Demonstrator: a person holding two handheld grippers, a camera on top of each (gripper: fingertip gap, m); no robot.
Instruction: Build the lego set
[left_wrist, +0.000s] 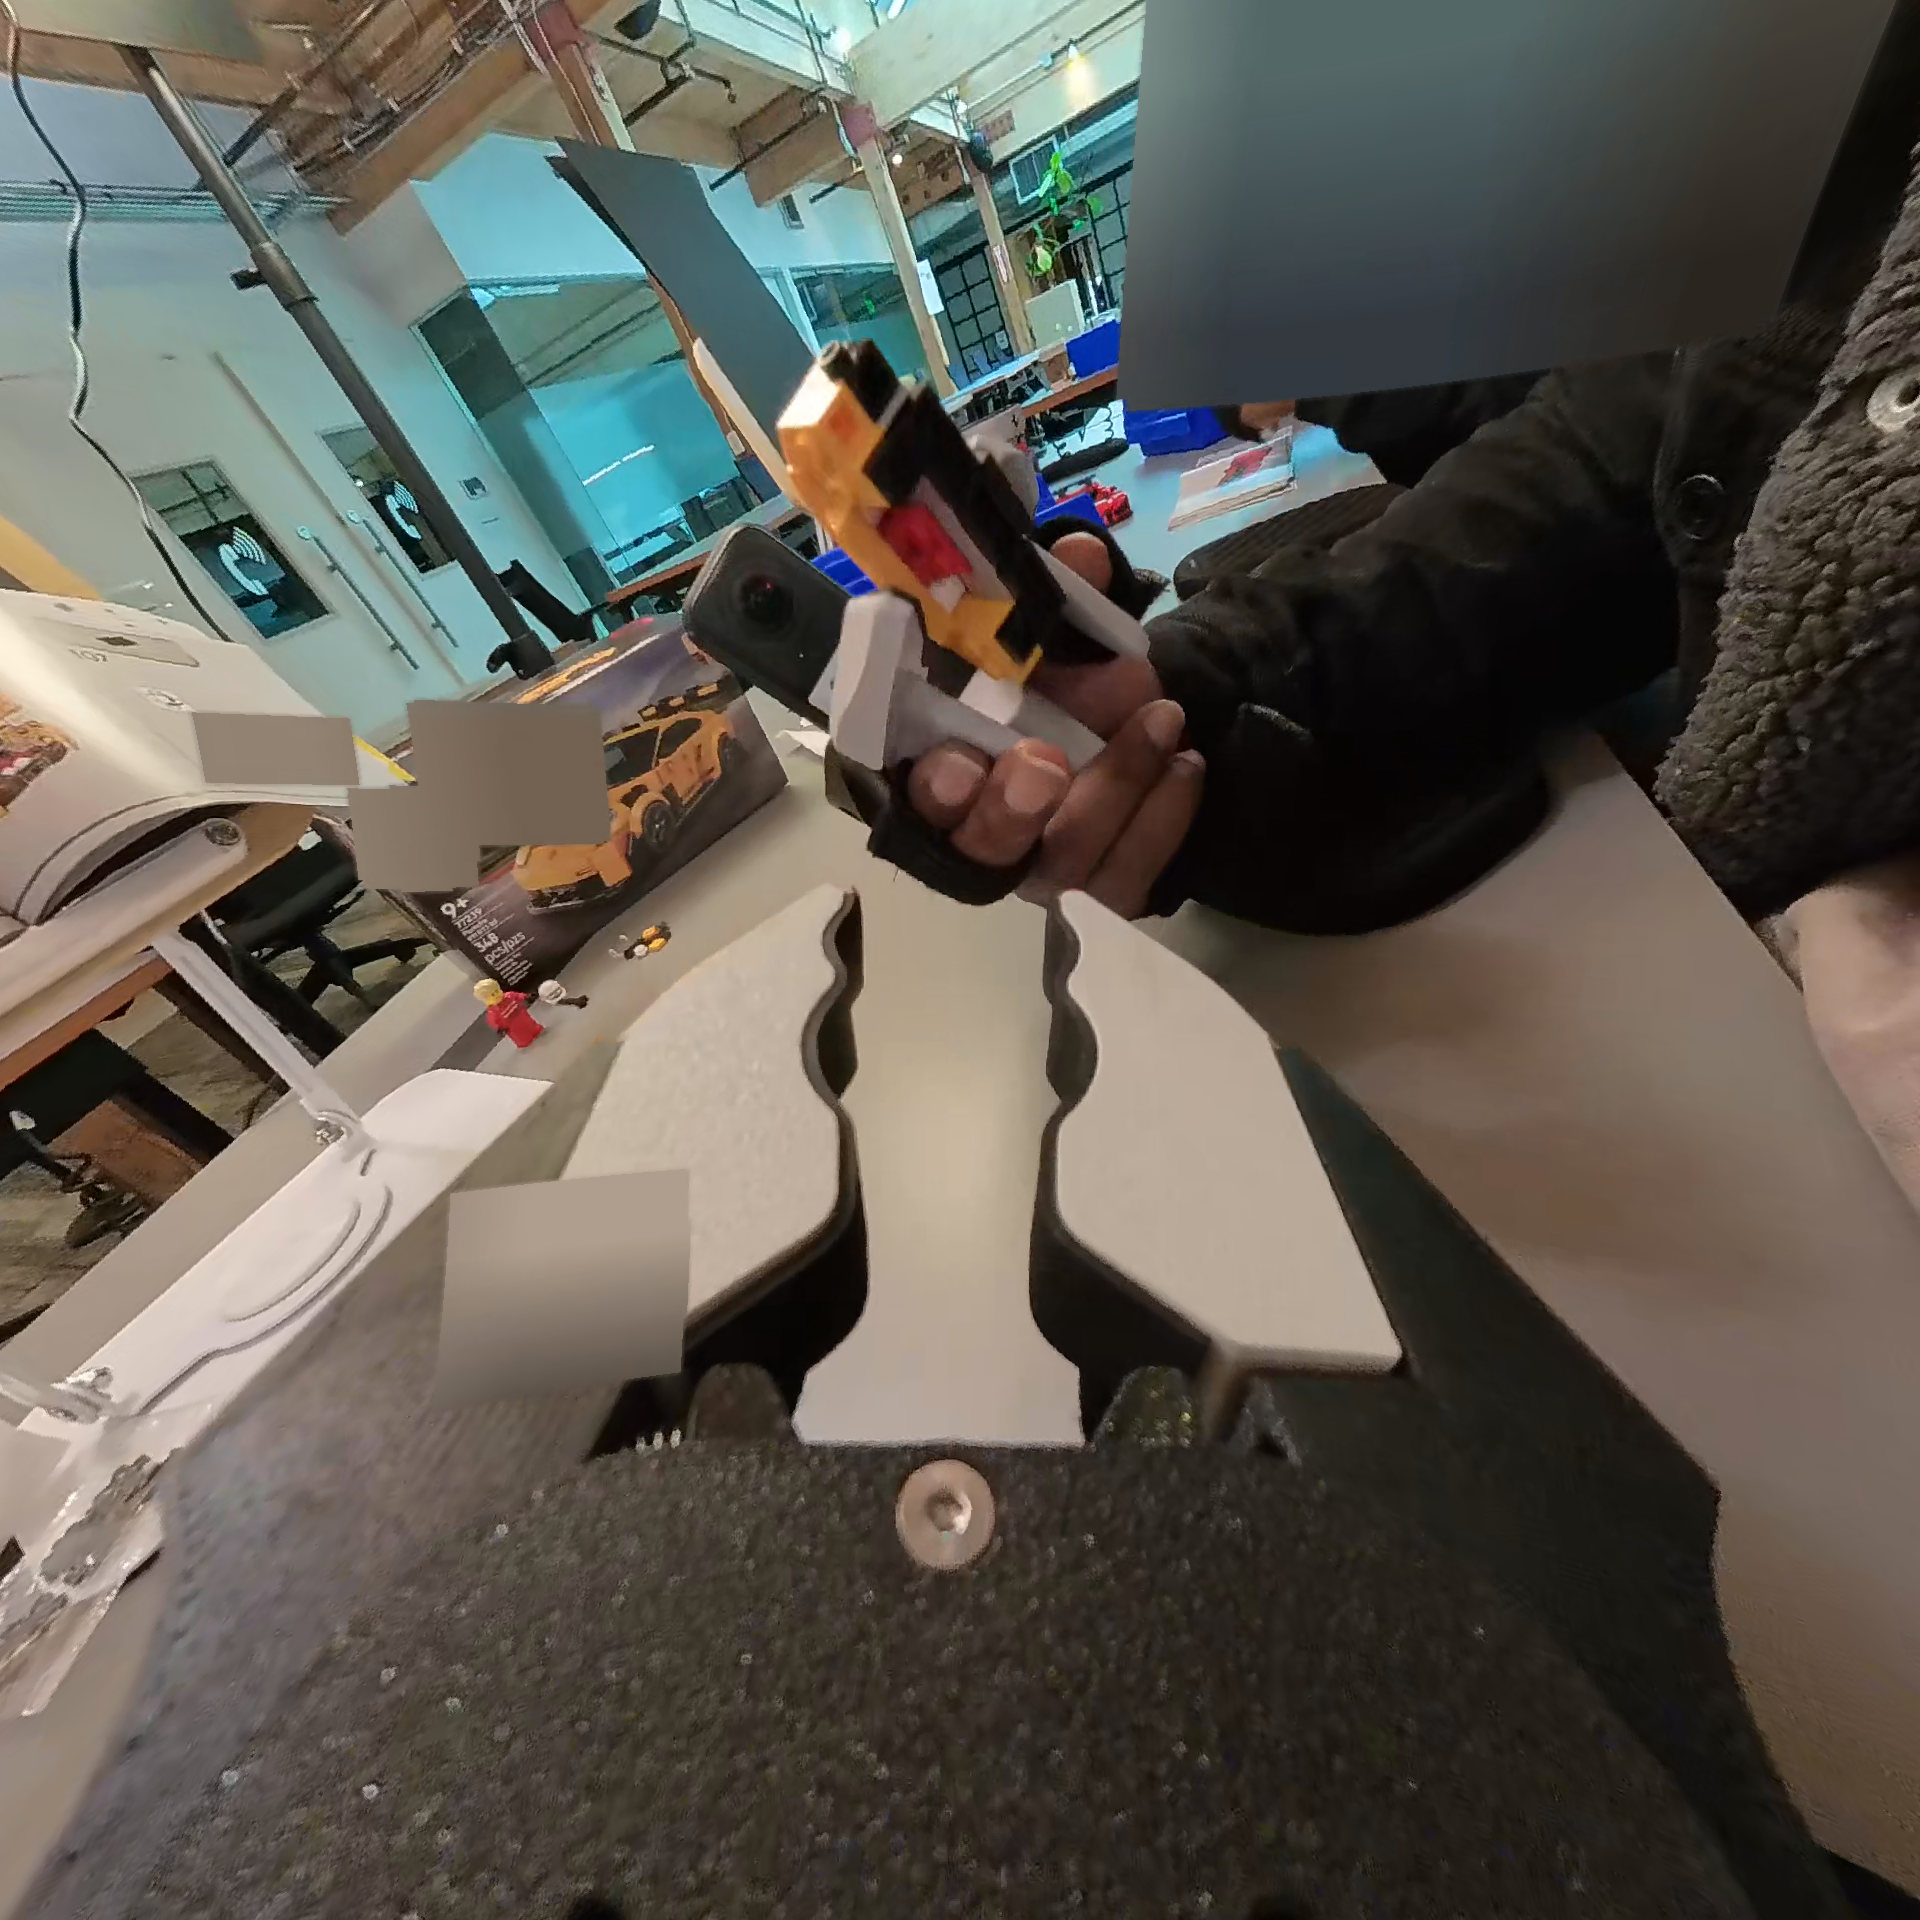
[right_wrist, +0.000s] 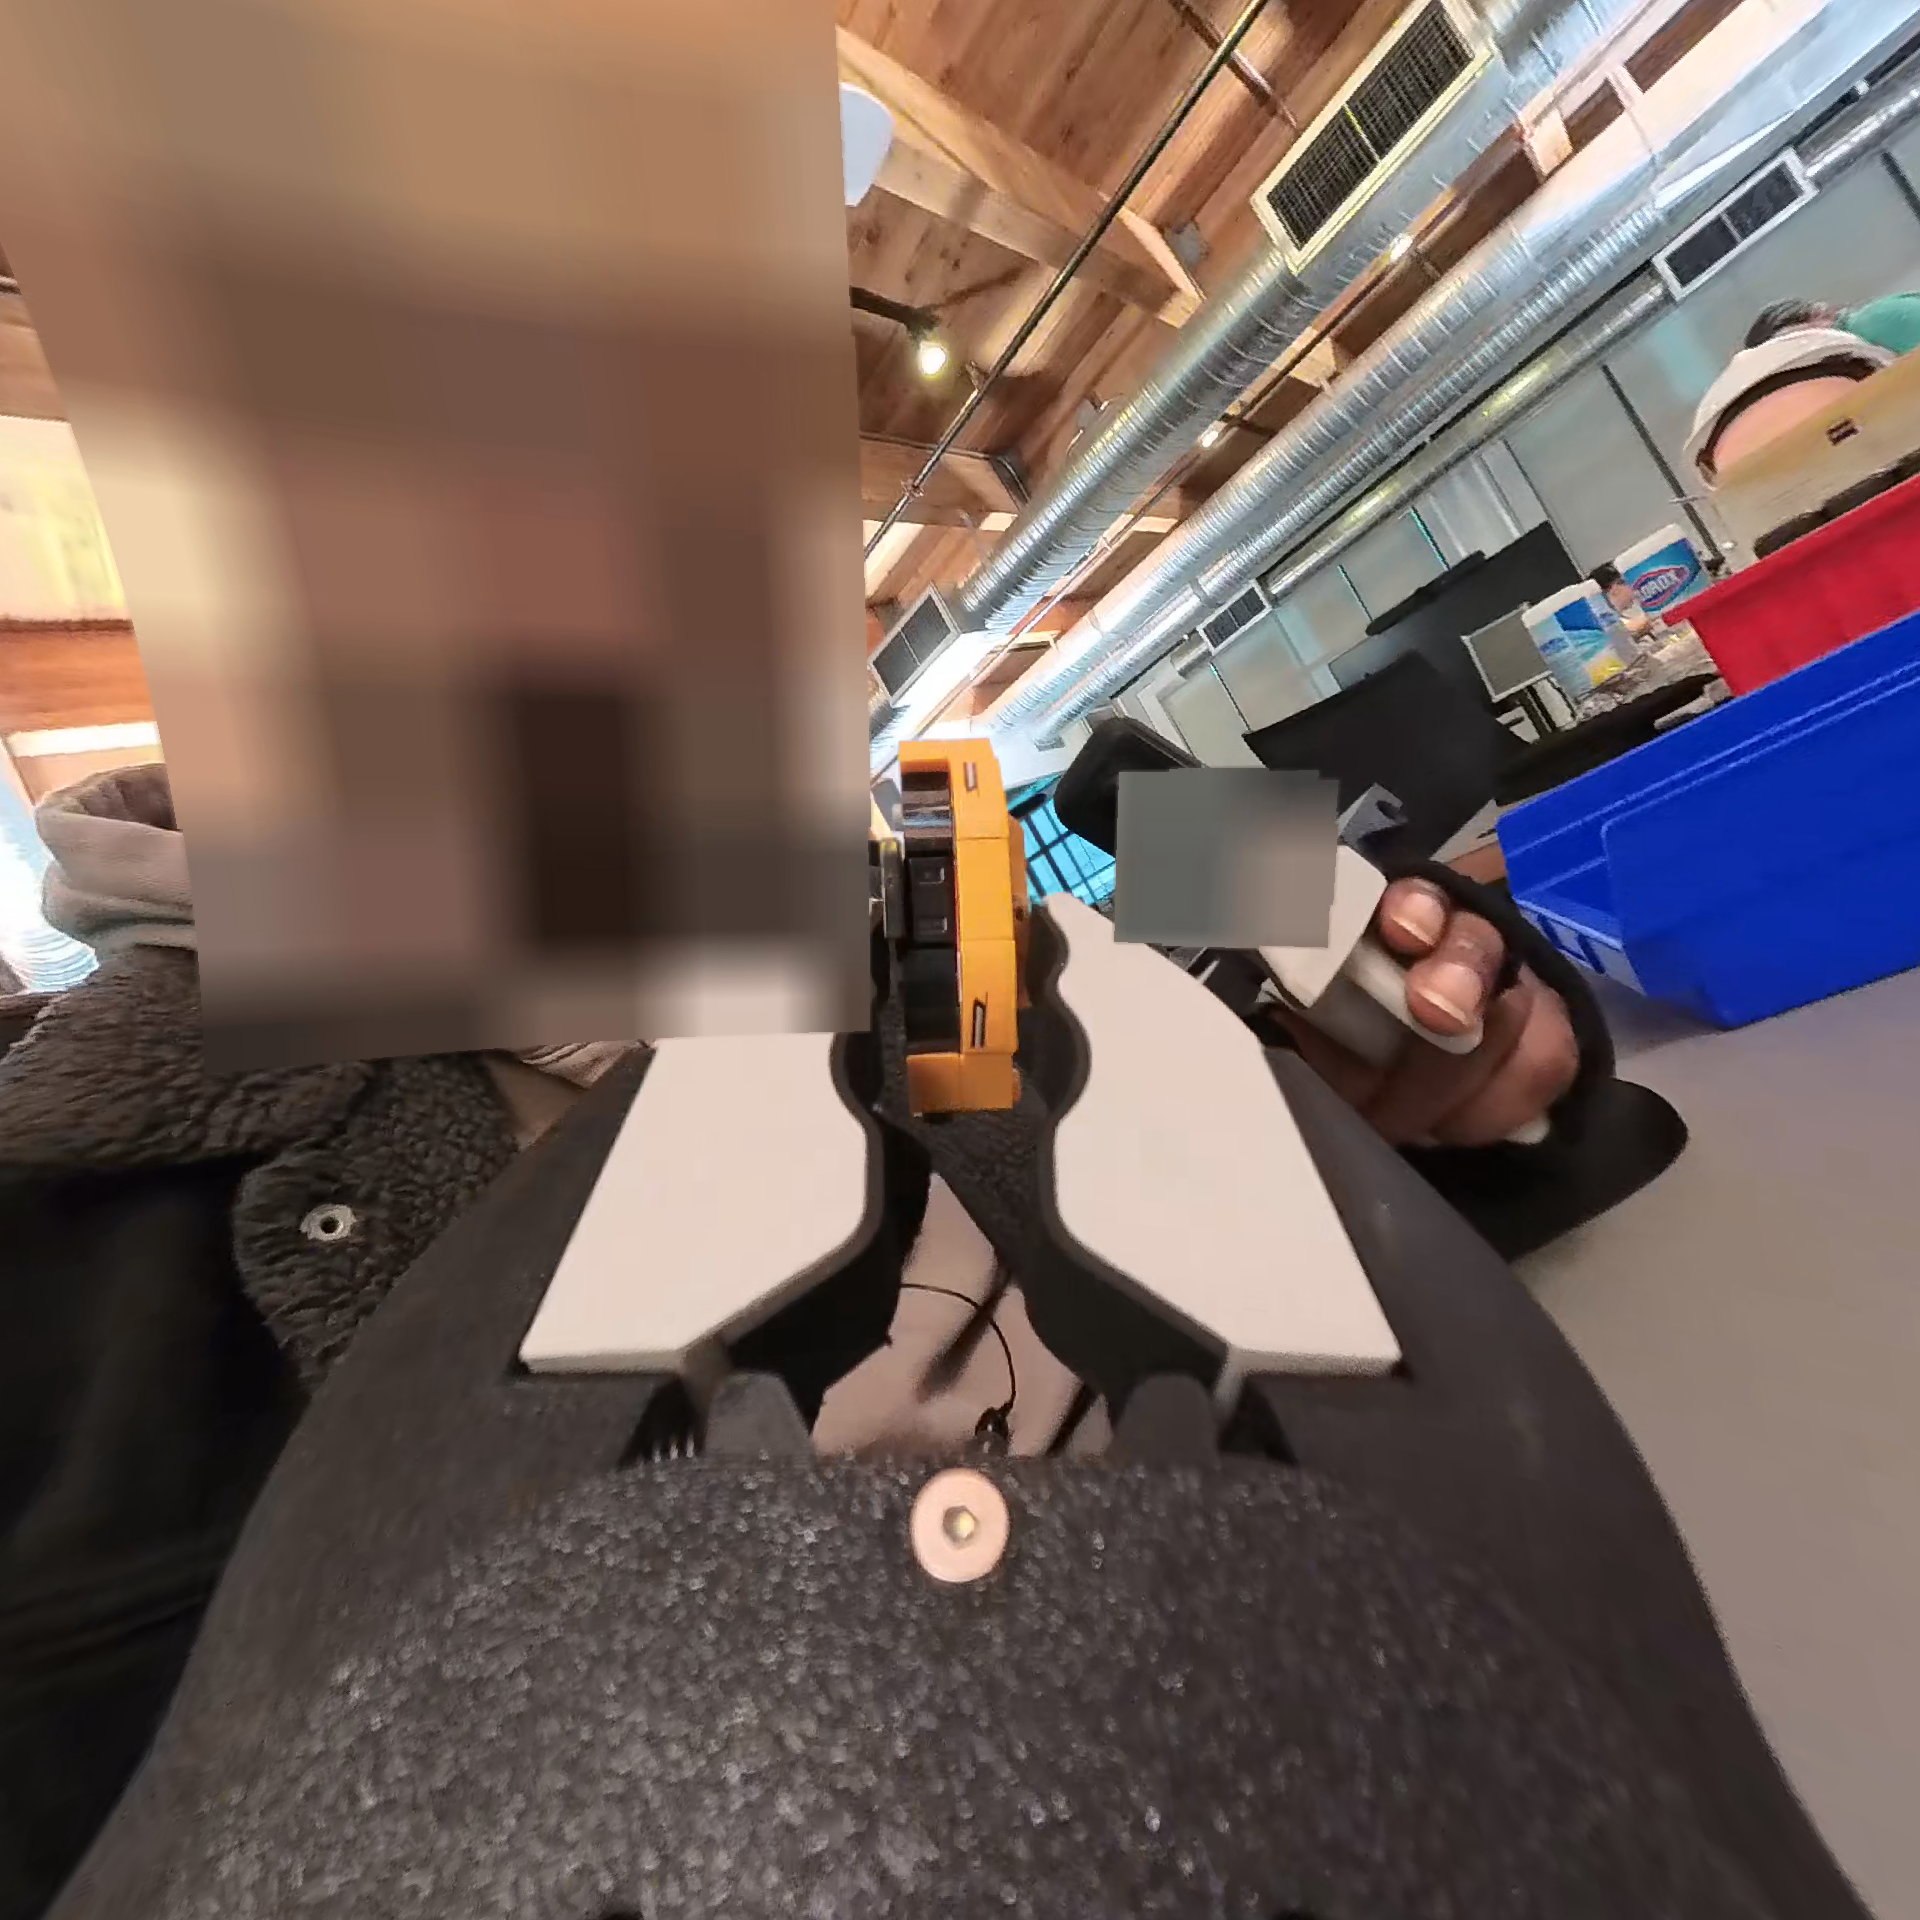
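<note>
Lego car assembly (right_wrist: 961, 935) left side hidden; tiny parts (left_wrist: 644, 941) by box unidentifiable.

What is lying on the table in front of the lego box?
In front of the lego box, a red minifigure stands on the grey table, with a few small loose pieces nearby. Blur patches cover part of the box.

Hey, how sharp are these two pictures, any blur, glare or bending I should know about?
Left wrist view: the yellow and black lego assembly is soft with blur, the left claw sharper; the wide lens bows the room's posts. Right wrist view: the lego assembly in the right claw is fairly crisp, the ceiling ducts curve, and bright windows wash out the far left edge.
</note>
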